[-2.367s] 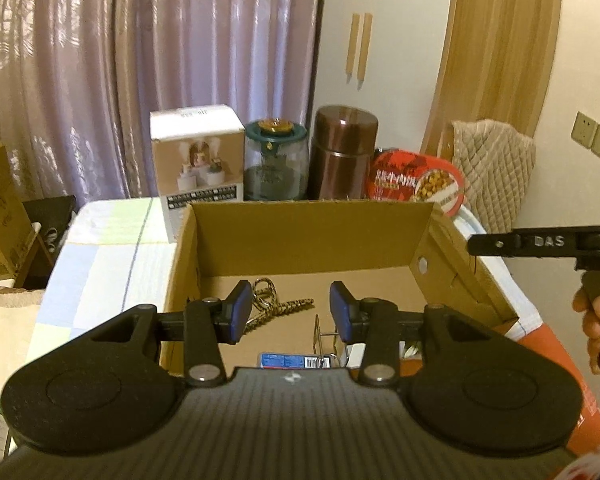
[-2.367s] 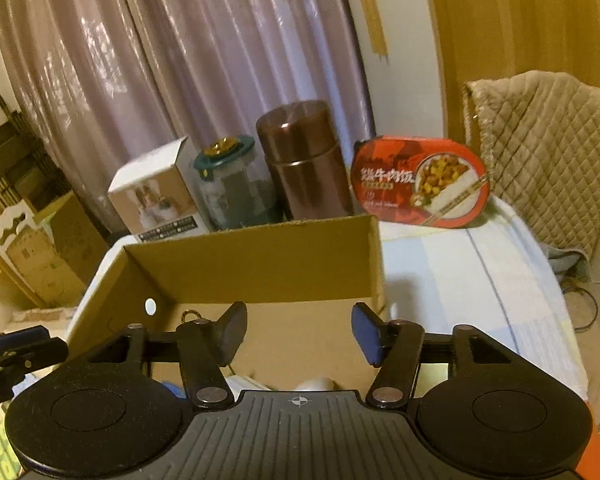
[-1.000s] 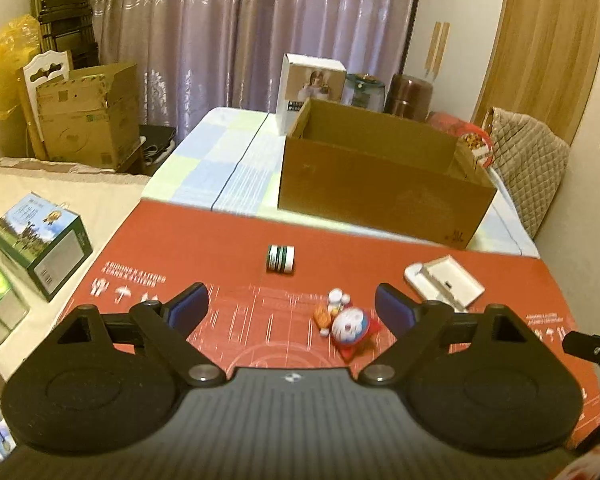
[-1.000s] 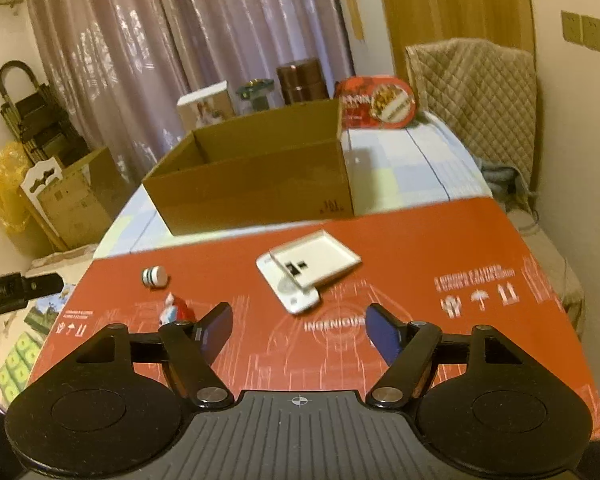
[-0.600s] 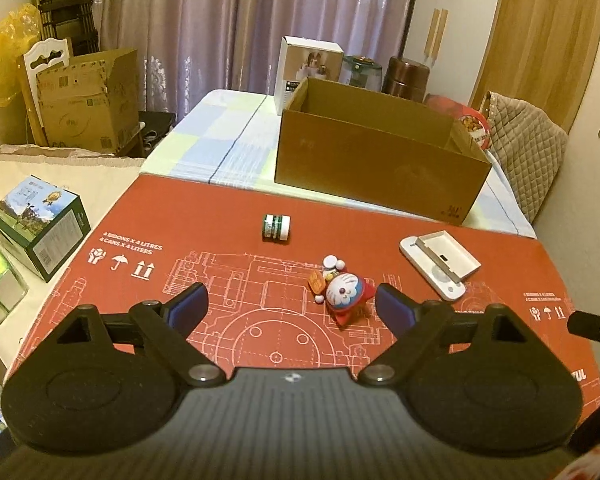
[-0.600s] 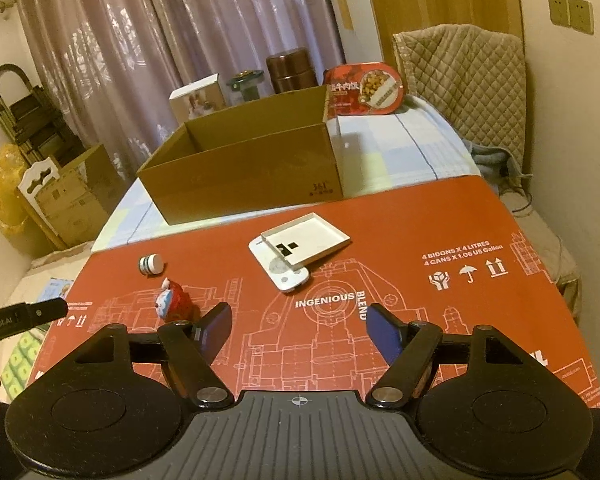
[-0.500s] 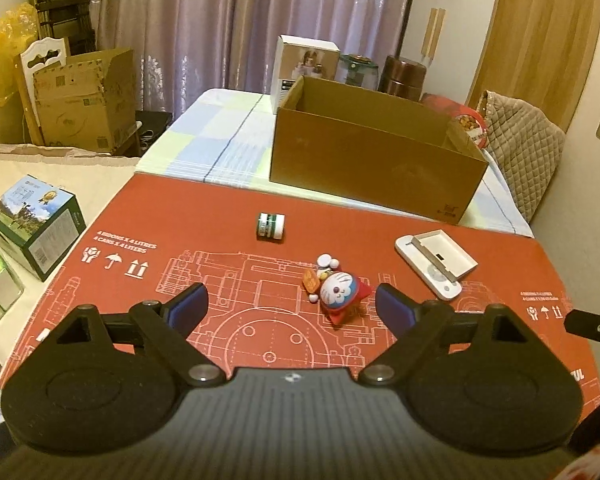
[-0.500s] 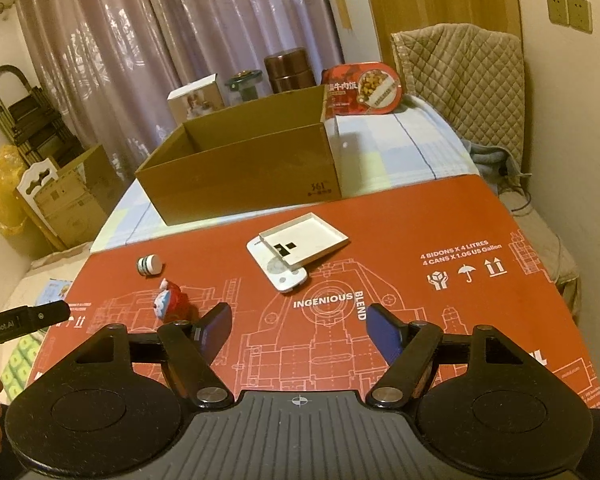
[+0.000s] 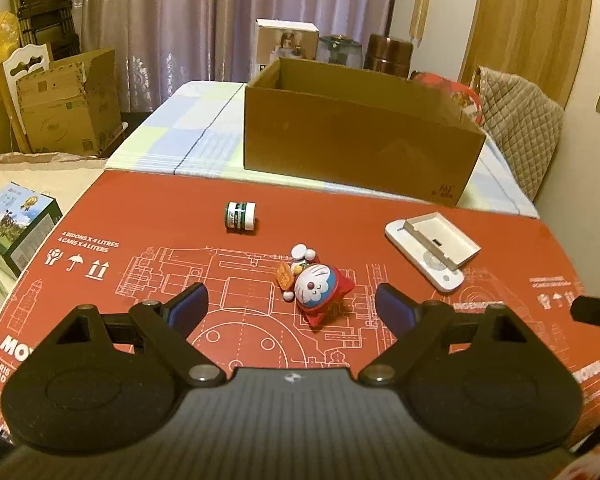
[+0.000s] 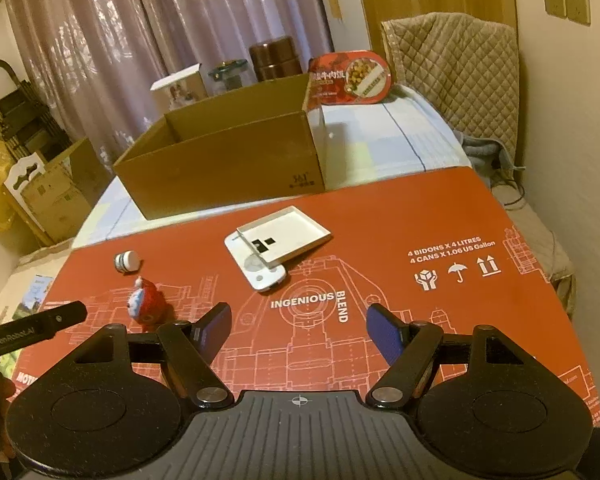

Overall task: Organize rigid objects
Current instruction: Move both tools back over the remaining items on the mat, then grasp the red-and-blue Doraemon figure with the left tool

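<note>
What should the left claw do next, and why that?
Probably ease the left claw down around the red cat toy: it lies loose on the red mat right ahead of the wide-open, empty jaws, nearer than the small jar.

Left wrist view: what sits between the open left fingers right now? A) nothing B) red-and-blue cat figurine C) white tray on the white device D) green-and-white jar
B: the red-and-blue cat figurine lies on the red mat in line between the open left gripper fingers, untouched; the jar lies farther back.
</note>
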A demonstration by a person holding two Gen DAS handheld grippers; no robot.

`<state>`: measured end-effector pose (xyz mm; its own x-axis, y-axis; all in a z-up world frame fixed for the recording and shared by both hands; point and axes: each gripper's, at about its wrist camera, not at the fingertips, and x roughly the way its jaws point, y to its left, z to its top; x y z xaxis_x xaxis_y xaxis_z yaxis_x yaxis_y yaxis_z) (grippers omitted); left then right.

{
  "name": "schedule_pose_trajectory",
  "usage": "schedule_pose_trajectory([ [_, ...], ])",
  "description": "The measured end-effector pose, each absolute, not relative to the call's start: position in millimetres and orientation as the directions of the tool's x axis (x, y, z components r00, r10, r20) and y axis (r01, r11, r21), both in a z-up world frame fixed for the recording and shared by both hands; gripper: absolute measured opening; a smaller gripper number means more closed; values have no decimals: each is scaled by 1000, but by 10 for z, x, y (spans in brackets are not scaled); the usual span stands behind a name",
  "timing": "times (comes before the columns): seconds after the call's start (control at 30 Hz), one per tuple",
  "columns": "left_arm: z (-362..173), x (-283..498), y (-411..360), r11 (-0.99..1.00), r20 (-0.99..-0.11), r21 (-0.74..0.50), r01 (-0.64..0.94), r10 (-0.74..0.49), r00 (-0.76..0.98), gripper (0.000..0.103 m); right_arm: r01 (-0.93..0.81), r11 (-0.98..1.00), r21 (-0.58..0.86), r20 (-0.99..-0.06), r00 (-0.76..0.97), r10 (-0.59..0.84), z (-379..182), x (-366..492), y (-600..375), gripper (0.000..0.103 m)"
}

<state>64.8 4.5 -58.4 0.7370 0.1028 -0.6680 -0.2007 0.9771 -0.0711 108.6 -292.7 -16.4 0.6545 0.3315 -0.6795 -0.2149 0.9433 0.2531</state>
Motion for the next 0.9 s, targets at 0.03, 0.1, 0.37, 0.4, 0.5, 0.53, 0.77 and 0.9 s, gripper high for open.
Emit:
schedule_pose_trajectory([
  [0.03, -620, 675, 30, 978, -668, -65, -199, 106, 737, 88, -215, 943, 253, -682, 652, 331, -183, 1113, -2929, 72],
  [0.1, -695, 732, 15, 978, -674, -61, -202, 109, 730, 88, -217, 943, 251, -685, 648, 332, -218, 1161, -2923, 72],
  [0.37, -962, 977, -31, 973, -679, -43, -225, 136, 721, 88, -223, 943, 245, -706, 626, 331, -387, 1407, -2885, 72],
  [0.4, -993, 1005, -39, 973, -679, -41, -228, 141, 721, 88, -223, 944, 244, -708, 624, 331, -411, 1432, -2881, 72],
  [0.5, -1092, 1088, -76, 970, -677, -28, -240, 158, 718, 86, -223, 945, 240, -718, 614, 327, -480, 1514, -2863, 72],
  [0.53, -1126, 1110, -98, 969, -674, -21, -245, 167, 719, 86, -223, 945, 239, -721, 611, 327, -501, 1536, -2856, 72],
  [0.77, -1287, 1219, -204, 972, -666, 9, -237, 183, 723, 77, -223, 948, 227, -739, 594, 317, -624, 1668, -2827, 72],
  [0.9, -1331, 1258, -232, 973, -657, 25, -231, 190, 729, 70, -225, 949, 220, -748, 586, 313, -685, 1718, -2794, 72],
])
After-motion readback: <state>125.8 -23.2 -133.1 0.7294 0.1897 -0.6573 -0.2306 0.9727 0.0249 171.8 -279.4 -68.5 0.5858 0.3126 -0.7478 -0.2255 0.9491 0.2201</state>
